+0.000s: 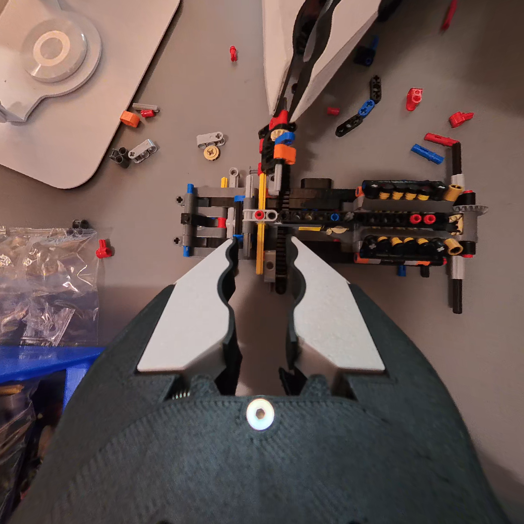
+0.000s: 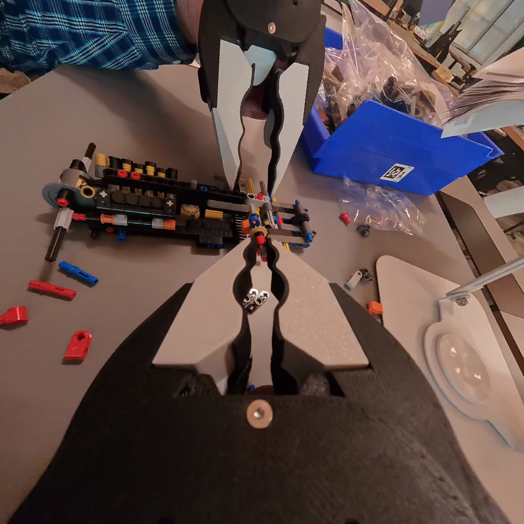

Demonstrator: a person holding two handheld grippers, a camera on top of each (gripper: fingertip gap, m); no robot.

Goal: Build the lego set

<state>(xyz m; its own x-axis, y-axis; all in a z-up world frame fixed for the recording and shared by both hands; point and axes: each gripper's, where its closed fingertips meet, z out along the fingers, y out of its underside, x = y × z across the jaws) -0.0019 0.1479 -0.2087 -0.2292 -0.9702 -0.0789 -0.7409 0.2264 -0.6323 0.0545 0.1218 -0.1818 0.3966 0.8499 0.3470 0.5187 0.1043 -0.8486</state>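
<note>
A long lego chassis [image 1: 368, 218] of black, grey and yellow parts lies flat on the grey table; it also shows in the right wrist view [image 2: 141, 204]. My left gripper [image 1: 263, 243] is closed around the chassis's middle, with a yellow axle and a black toothed rack between its tips; from the right wrist view [image 2: 253, 188] it comes down from above. My right gripper [image 2: 259, 249] is shut on the red end of a small sub-assembly [image 2: 256, 232] with a tan gear, blue and orange parts [image 1: 280, 147], held against the chassis.
Loose red, blue and black pieces [image 1: 425, 150] lie scattered right of the chassis, grey and tan ones [image 1: 209, 141] to its left. A blue bin [image 2: 397, 147] and plastic bags [image 1: 42, 283] sit nearby. A white magnifier base [image 1: 71, 85] and a plaid sleeve [image 2: 85, 34] are in view. About 8 centimeters separates my left fingertips from my right.
</note>
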